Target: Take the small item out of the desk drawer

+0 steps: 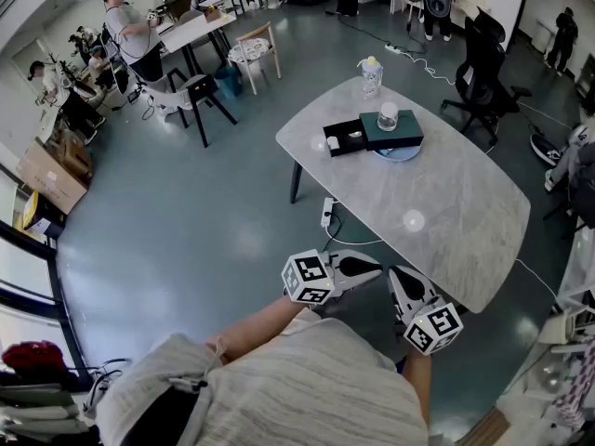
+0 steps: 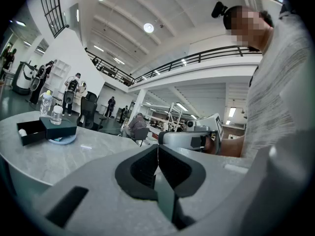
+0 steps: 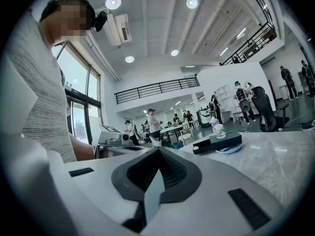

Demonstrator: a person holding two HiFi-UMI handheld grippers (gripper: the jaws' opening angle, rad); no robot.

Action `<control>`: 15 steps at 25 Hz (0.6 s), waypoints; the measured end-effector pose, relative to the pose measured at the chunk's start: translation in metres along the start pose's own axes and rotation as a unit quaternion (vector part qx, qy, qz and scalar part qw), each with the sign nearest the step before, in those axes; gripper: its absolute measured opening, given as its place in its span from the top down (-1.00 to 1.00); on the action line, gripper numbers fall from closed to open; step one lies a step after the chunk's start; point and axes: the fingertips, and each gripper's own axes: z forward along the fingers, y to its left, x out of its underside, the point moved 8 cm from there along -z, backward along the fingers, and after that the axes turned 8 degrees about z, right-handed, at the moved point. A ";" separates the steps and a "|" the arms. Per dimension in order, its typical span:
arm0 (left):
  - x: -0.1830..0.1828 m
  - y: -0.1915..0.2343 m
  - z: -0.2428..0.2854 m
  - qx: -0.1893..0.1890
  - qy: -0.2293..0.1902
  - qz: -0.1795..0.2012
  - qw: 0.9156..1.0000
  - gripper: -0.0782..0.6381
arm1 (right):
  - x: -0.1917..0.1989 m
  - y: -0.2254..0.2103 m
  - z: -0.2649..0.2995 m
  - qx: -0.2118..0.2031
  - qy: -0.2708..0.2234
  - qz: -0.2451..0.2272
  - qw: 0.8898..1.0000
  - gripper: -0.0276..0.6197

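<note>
A dark green drawer box (image 1: 391, 130) stands on a blue plate on the grey marble table (image 1: 446, 212). Its black drawer (image 1: 343, 138) is pulled out to the left, and a small white item (image 1: 333, 142) lies in it. The drawer (image 2: 30, 132) and the item (image 2: 22, 132) also show far off in the left gripper view, and the box (image 3: 224, 141) in the right gripper view. My left gripper (image 1: 374, 268) and right gripper (image 1: 400, 280) hover side by side at the table's near edge, far from the box. Both are shut with nothing between the jaws (image 2: 157, 149) (image 3: 158, 149).
A small lidded jar (image 1: 388, 116) sits on top of the box, and a clear bottle (image 1: 371, 76) stands behind it. A power strip (image 1: 327, 213) lies on the floor under the table. Office chairs (image 1: 479, 72), a stool (image 1: 199, 96) and several people fill the room behind.
</note>
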 end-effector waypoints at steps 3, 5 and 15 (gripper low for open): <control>0.001 0.003 -0.002 -0.001 0.001 -0.001 1.000 0.74 | 0.000 -0.001 0.004 -0.002 0.000 0.000 1.000 0.89; 0.002 0.006 -0.003 -0.004 -0.001 -0.002 1.000 0.74 | 0.001 -0.002 0.006 -0.004 0.002 0.000 1.000 0.89; 0.005 0.028 -0.025 -0.029 -0.003 -0.018 0.999 0.74 | -0.001 -0.008 0.038 -0.040 0.003 0.032 0.999 0.89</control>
